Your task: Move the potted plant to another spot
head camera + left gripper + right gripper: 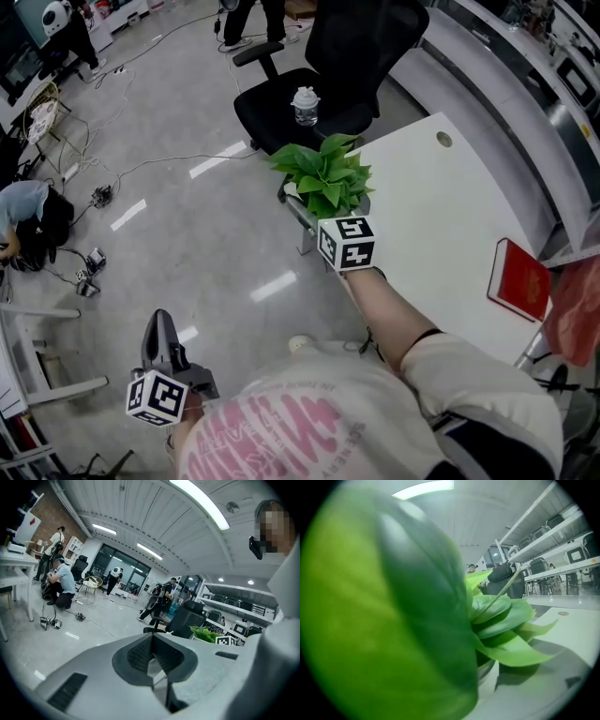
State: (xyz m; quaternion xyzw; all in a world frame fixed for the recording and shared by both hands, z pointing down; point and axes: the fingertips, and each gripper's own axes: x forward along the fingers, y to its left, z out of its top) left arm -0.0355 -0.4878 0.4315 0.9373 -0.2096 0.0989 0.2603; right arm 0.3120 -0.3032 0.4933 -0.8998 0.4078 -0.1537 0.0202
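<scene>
The potted plant [324,175] with broad green leaves stands at the near left corner of the white table [441,216]. My right gripper [343,234] reaches to its near side; only the marker cube shows, and the jaws are hidden under the leaves. In the right gripper view, leaves [393,606] fill most of the frame and the white pot [490,682] shows low beneath them, with no jaws visible. My left gripper [160,330] hangs low at the left over the floor, away from the table. Its jaws [153,654] are shut with nothing between them.
A black office chair [323,80] with a water bottle [305,105] on its seat stands just beyond the plant. A red book [519,279] lies at the table's right edge. Cables [103,192] trail over the floor, and a crouching person [28,220] is at the far left.
</scene>
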